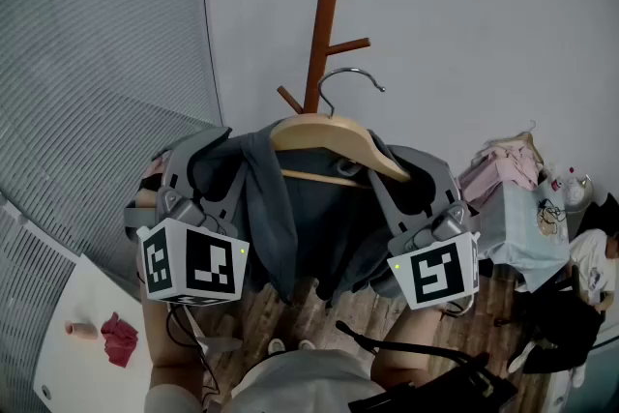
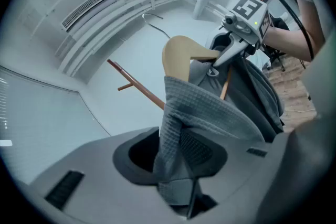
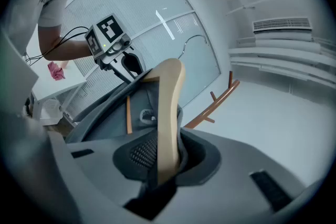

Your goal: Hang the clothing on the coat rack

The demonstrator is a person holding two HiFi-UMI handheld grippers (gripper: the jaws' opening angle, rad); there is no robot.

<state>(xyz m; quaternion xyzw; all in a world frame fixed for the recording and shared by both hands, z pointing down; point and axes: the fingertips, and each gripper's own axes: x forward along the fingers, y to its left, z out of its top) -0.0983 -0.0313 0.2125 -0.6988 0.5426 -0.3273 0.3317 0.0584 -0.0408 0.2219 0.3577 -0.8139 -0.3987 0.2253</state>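
A brown wooden coat rack [image 1: 324,14] stands against the white wall. Just in front of it hangs a pale wooden hanger [image 1: 329,135] with a metal hook [image 1: 350,75], and a dark grey garment [image 1: 290,227] is draped over it. My left gripper [image 1: 198,177] holds the garment's left shoulder. In the left gripper view it [image 2: 181,149] is shut on a fold of grey waffle fabric [image 2: 202,107]. My right gripper [image 1: 418,196] is at the hanger's right end. In the right gripper view it [image 3: 163,152] is shut on the hanger arm [image 3: 169,107]. The hook is level with a lower peg, touching none.
A pile of pink and white clothes [image 1: 505,167] lies on a light blue box [image 1: 522,227] at the right. A white table [image 1: 68,324] with a red cloth [image 1: 119,339] is at the lower left. Black straps and cables [image 1: 435,368] hang near my body.
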